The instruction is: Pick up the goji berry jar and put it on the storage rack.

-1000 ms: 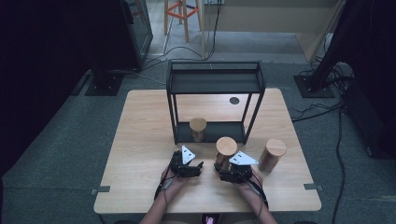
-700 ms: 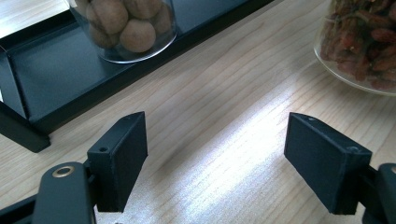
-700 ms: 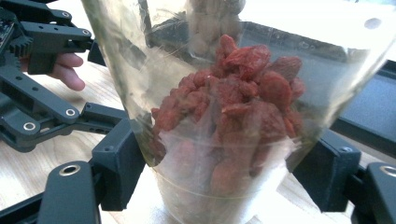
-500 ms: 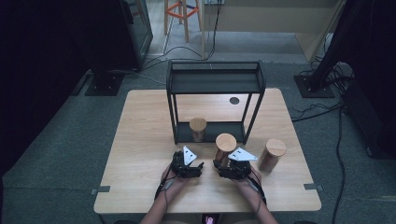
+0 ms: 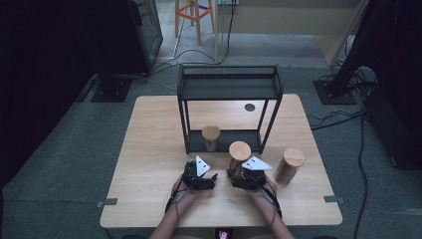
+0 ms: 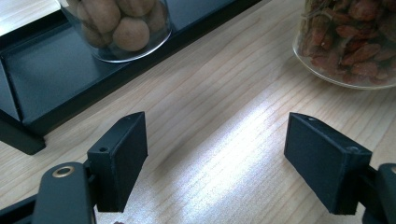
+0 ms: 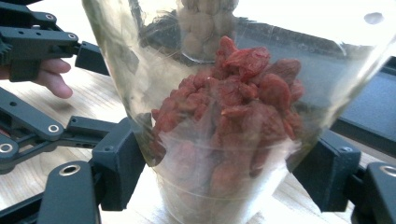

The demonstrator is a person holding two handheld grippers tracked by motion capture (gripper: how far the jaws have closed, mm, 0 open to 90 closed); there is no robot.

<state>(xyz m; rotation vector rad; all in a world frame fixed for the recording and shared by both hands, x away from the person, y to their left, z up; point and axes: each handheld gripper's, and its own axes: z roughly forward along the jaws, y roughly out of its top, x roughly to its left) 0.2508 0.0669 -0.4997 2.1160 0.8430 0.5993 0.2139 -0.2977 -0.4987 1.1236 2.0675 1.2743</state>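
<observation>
The jar of red dried fruit (image 7: 224,121) stands upright on the table (image 5: 149,144), just in front of the black shelf (image 5: 229,87) and near the table's front edge. It is a clear glass jar with a round wooden lid (image 5: 240,150), about half filled with red pieces. In the right gripper view it sits between the two black jaws of the right gripper (image 7: 219,172): the jaws stand on either side of the glass low down, close against it, though whether they press it or only flank it cannot be told. In the high view the right gripper (image 5: 245,178) sits right at the jar's near side.

The left gripper (image 5: 200,178) lies just beside it on the person's left, its jaws spread wide over bare wood with nothing between them, as the left gripper view shows. That view also has the red jar (image 6: 350,42) at its upper right.

On the bottom board of the shelf stands a second jar (image 5: 211,138), holding round brown nuts (image 6: 119,21), behind and to the left of the red one. A third jar (image 5: 289,165) with a wooden lid stands on the table to the right, apart from the right gripper
</observation>
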